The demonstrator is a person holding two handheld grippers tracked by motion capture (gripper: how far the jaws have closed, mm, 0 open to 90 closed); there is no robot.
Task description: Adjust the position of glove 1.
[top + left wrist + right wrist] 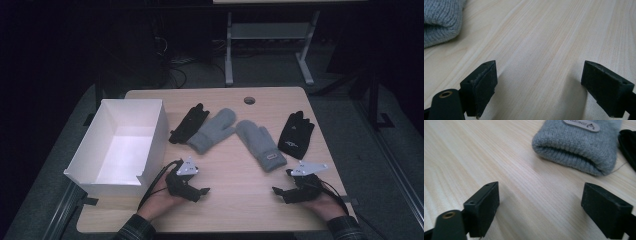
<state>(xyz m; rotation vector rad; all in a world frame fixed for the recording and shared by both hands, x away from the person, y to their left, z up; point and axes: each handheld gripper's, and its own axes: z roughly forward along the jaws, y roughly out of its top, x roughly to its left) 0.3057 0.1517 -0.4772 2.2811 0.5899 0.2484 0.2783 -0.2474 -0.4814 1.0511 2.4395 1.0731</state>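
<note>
- Presently my left tongs [204,191] and right tongs [278,192] rest spread, empty.
- Grey mittens [212,130] [260,144] at twelve o'clock: soft, light; pinch the ribbed cuff [574,152].

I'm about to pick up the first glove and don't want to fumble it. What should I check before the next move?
1. Left gripper jaws open and empty: ok.
2. Right gripper jaws open and empty: ok.
3. Right grey mitten cuff faces the right gripper, bare wood between: ok.
4. Left grey mitten lies clear of other gloves: not ok, it touches the left black glove.
5. White box open, nothing inside: ok.
6. Right black glove apart from the right mitten: ok.
</note>
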